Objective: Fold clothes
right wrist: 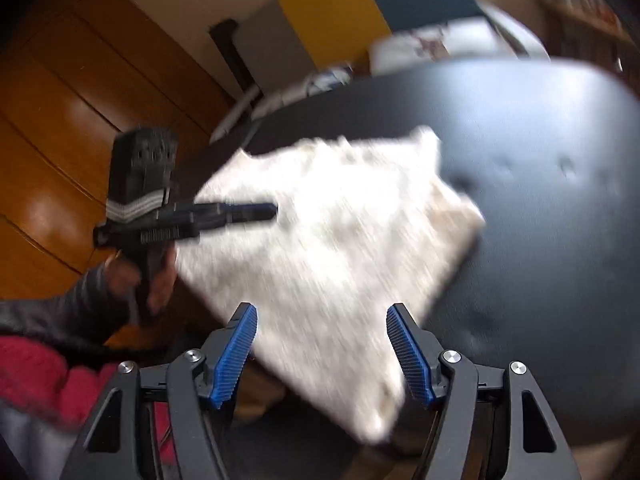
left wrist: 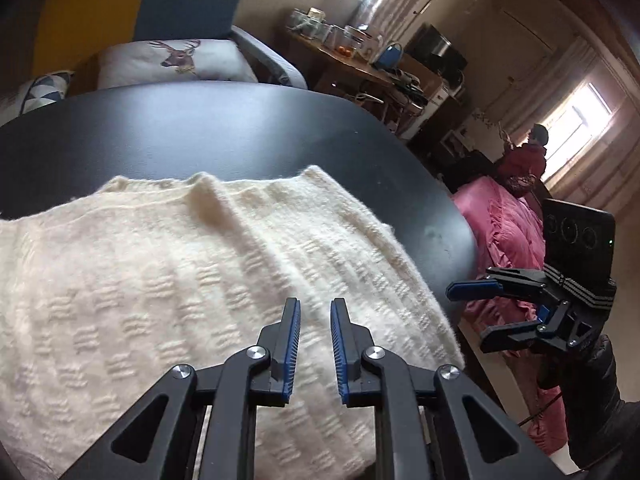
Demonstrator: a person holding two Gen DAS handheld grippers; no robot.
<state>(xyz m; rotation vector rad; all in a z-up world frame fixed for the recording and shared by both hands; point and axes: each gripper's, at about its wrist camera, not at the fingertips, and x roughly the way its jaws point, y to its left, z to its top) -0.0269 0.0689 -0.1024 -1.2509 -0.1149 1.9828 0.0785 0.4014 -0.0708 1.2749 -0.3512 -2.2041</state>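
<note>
Left claw (left wrist: 315, 304) tilted down over the cream sweater (left wrist: 180, 280), jaws slightly apart, nothing gripped. Right claw (right wrist: 321, 312) angled down, wide apart, empty, sweater just ahead on the black counter (right wrist: 540, 200). Sleeved hand (right wrist: 136, 280) grips the left handle.

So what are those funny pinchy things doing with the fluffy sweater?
A person is folding clothes with a pincher tool in each hand. A cream knitted sweater lies on a round black table. The left gripper hangs just above the knit, its jaws a little apart with nothing between them. The right gripper is off the table's edge, jaws open and empty. So right now nobody is holding the sweater; one corner hangs over the table's edge.
</note>
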